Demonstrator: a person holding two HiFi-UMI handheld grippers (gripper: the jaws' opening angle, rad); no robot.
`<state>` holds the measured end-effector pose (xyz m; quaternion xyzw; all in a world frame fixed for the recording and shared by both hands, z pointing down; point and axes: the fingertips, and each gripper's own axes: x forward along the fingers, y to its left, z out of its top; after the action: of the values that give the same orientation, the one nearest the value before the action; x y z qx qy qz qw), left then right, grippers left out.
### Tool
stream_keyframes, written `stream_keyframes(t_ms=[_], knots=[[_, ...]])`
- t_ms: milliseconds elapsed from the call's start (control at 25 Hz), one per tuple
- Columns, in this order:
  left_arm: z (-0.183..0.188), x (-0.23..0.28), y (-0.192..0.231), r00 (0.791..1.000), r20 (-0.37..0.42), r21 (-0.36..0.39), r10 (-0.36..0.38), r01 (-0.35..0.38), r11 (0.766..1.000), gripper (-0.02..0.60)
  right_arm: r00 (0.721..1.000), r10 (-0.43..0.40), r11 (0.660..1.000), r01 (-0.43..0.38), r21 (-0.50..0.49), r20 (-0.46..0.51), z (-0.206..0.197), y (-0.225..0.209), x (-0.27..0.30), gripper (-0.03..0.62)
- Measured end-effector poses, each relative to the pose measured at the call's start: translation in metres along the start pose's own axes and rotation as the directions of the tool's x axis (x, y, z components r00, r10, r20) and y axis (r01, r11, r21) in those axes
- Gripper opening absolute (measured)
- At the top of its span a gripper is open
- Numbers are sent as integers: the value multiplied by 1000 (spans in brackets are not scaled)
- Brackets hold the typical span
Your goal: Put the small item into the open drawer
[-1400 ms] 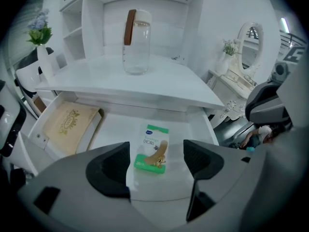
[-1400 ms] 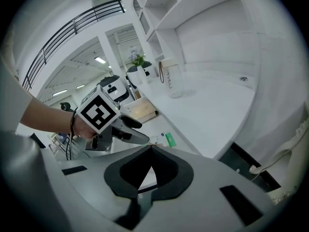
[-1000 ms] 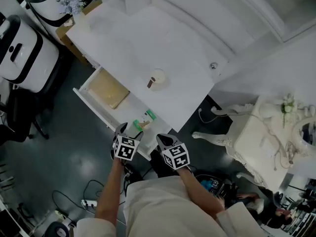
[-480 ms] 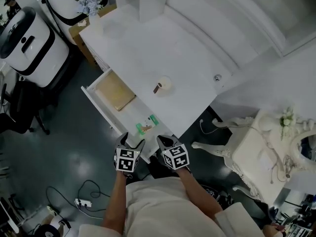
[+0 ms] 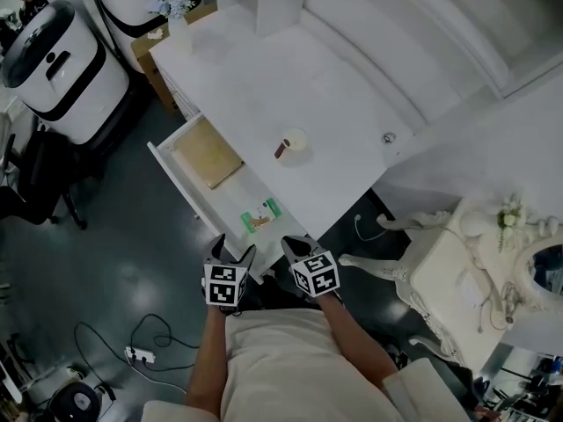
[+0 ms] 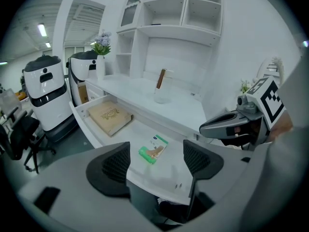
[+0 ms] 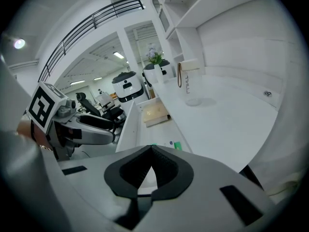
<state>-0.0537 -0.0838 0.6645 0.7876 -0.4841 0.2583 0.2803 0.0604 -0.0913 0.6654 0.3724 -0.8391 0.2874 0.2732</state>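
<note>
The small item, a green and white packet (image 5: 260, 215) (image 6: 154, 149) (image 7: 174, 145), lies flat in the open white drawer (image 5: 192, 202) (image 6: 91, 129), near its right end. At the drawer's left end rests a tan box (image 5: 207, 152) (image 6: 108, 115). My left gripper (image 5: 233, 248) (image 6: 157, 161) hovers in front of the drawer's front edge, open and empty, with the packet showing between its jaws. My right gripper (image 5: 290, 244) (image 7: 152, 151) is beside it, shut with nothing in it.
On the white desk (image 5: 352, 121) stands a glass (image 5: 292, 143) (image 6: 161, 88) (image 7: 190, 86) with a brown stick in it. White machines (image 5: 66, 69) and a vase of flowers (image 5: 176, 20) are at the left. Ornate white furniture (image 5: 466, 262) is at the right, and cables (image 5: 141, 350) lie on the dark floor.
Both grippers have drawn back a little from the drawer toward the person. The packet stays where it lay in the drawer. The head view has shifted slightly.
</note>
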Motion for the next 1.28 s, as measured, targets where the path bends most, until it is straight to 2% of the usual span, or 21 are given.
stream_keyframes(t_ms=[480,920,1040,1280], knots=[[-6,-14,-10,1000,27,-8,7,-6,1000,315,999,34,999,-34,-26,2,4,11,-6,25],[-4,-15,-9,999,38,-49,-6,7,999,180,1000,24,1000,-24,-14,3,2,7,-7,25],[-1,-13,-10,999,47,-70,-19,23,997,121,1000,21,1000,-21,-15,2,2,5,-7,25],[2,-14,-3,998,55,-91,-7,12,996,50,1000,21,1000,-21,-5,-2,5,3,-3,25]])
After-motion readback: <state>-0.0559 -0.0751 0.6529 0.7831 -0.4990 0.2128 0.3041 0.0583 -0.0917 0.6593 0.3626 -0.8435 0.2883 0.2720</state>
